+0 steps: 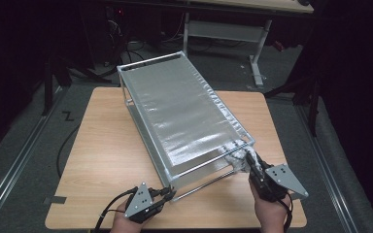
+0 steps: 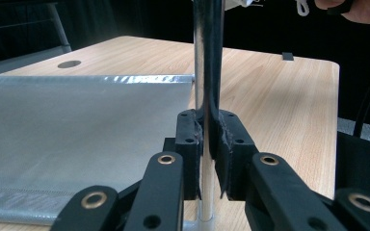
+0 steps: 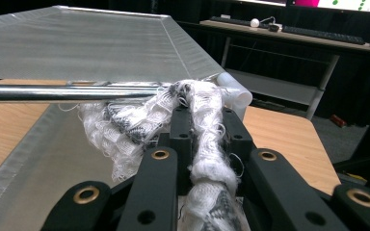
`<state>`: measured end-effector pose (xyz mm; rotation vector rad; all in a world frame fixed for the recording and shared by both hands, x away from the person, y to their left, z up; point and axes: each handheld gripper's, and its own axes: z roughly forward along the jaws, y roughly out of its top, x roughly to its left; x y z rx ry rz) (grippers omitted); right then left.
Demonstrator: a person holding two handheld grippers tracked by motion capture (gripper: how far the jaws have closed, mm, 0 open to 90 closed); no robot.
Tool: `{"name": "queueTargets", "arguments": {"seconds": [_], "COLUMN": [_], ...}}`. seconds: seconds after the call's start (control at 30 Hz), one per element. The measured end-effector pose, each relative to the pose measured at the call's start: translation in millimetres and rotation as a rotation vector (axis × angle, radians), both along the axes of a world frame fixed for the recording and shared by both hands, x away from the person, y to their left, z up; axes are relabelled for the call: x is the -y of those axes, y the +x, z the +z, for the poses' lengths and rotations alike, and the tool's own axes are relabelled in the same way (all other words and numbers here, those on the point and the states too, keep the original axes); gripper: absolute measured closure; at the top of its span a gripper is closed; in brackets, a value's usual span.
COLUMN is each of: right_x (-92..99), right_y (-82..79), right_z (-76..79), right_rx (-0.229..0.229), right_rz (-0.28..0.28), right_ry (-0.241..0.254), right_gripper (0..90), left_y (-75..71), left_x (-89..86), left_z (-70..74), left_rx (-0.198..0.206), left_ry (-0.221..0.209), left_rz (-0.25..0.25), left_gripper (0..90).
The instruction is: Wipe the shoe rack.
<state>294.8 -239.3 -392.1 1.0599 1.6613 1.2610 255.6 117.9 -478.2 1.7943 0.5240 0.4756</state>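
Note:
A metal rack (image 1: 179,111) with grey mesh fabric shelves stands slantwise on the wooden table (image 1: 102,145). My left gripper (image 1: 167,194) is at the rack's near left corner. Its jaws are shut on the upright chrome post (image 2: 204,57), and the left gripper (image 2: 207,139) clamps it just above the lower shelf fabric (image 2: 77,134). My right gripper (image 1: 252,167) is at the near right corner, shut on a frayed white and grey cloth (image 1: 238,153). The cloth (image 3: 125,125) bunches against the top rail (image 3: 53,91), beside the white corner piece (image 3: 236,94), and runs back between the right gripper (image 3: 204,130) jaws.
A white-legged desk (image 1: 223,29) stands behind the table, with a keyboard (image 3: 318,33) on it. A strip of tape (image 1: 54,200) lies at the table's front left edge. A round hole (image 2: 69,63) is cut in the tabletop. Dark floor and cables surround the table.

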Motion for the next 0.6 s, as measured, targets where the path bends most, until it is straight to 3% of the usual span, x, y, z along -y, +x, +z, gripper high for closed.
{"name": "queueTargets", "arguments": {"seconds": [0.27,0.6], "right_x": [5.7,-4.6], "right_y": [2.6,10.9], "right_z": [-1.8,-15.1], "right_rx": [0.004,-0.035], "right_rz": [-0.038,-0.023], "right_ry": [-0.008,-0.045], "right_gripper": [79.2,79.2], "left_y": [-0.5,-1.2], "left_x": [0.0,0.0], "left_z": [0.0,0.2], "left_rx": [0.0,0.002], "left_ry": [0.0,0.003], "left_rz": [0.0,-0.003], "left_gripper": [80.6,80.6]}}
